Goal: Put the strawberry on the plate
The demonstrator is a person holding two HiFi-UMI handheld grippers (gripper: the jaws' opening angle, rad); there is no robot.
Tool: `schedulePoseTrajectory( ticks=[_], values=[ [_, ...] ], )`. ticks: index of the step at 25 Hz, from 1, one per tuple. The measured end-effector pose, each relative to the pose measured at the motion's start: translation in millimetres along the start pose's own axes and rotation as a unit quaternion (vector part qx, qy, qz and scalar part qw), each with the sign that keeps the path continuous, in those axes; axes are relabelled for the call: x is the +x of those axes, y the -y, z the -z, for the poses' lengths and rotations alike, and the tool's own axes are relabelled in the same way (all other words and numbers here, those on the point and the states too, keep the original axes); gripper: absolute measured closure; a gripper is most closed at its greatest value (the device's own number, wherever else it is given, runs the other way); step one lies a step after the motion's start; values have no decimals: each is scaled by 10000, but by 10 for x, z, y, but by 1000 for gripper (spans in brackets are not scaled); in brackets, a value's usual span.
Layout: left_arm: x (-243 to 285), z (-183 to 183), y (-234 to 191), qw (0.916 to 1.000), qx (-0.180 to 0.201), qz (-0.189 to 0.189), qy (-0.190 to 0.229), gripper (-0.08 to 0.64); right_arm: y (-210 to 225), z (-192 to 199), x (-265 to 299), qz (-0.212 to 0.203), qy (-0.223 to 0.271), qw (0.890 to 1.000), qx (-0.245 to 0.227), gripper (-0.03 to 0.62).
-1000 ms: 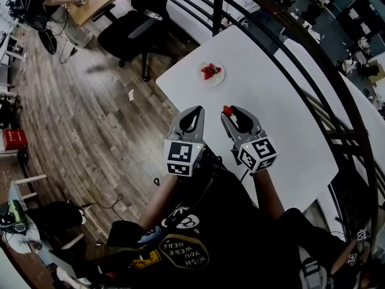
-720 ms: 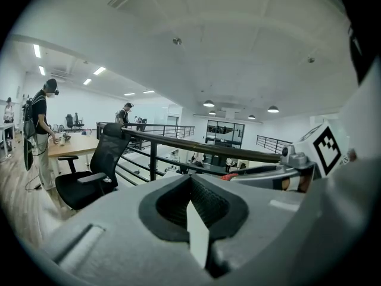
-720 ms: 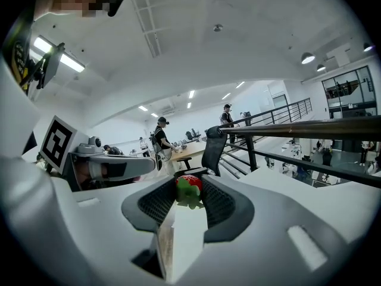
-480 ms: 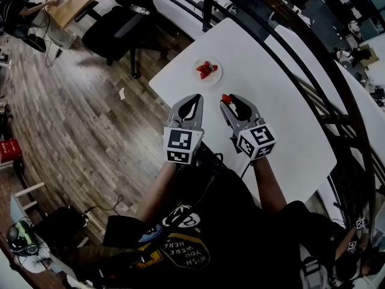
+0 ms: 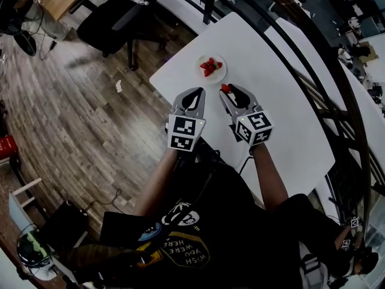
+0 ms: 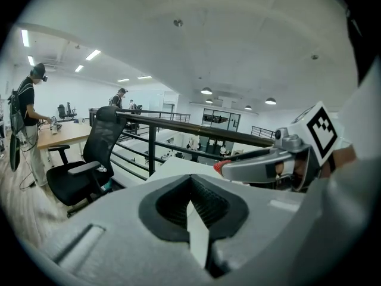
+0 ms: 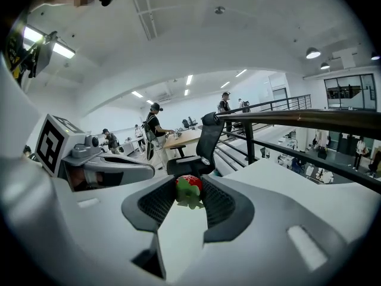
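Fingers [image 7: 219, 205] of the right gripper [image 5: 231, 90] pinch the strawberry [image 7: 189, 183] only at their tips, above the counter [image 5: 283, 101] and nearer than the plate [image 5: 220, 77], so a jolt could drop it short; the left gripper [image 5: 195, 92] is clenched, empty.

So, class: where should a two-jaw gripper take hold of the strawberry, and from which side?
Across its red sides, as the right gripper holds the strawberry: pads on opposite flanks, coming from the leafy end, which faces that gripper's camera. The leaves look too flimsy to pinch.
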State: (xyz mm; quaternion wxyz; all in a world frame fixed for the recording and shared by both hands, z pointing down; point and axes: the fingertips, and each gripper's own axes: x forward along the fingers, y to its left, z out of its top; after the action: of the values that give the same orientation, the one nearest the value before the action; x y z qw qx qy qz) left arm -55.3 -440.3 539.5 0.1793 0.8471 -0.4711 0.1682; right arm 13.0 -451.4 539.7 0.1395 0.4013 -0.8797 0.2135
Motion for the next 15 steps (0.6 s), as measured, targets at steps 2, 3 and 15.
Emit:
schedulePoseTrajectory(
  ticks=[2,3,15],
  values=[
    [86,76,-28,10000,31,23,-89,555,55,69,98,22,-119,9999,-49,451],
    [135,120,-46,9999,33,39,-139,555,89,119,157,39,-200,9998,-75,451],
    [588,566,-176,9971,-101,243,-714,555,366,642,557,206,-947,9953,-54,451]
  ],
)
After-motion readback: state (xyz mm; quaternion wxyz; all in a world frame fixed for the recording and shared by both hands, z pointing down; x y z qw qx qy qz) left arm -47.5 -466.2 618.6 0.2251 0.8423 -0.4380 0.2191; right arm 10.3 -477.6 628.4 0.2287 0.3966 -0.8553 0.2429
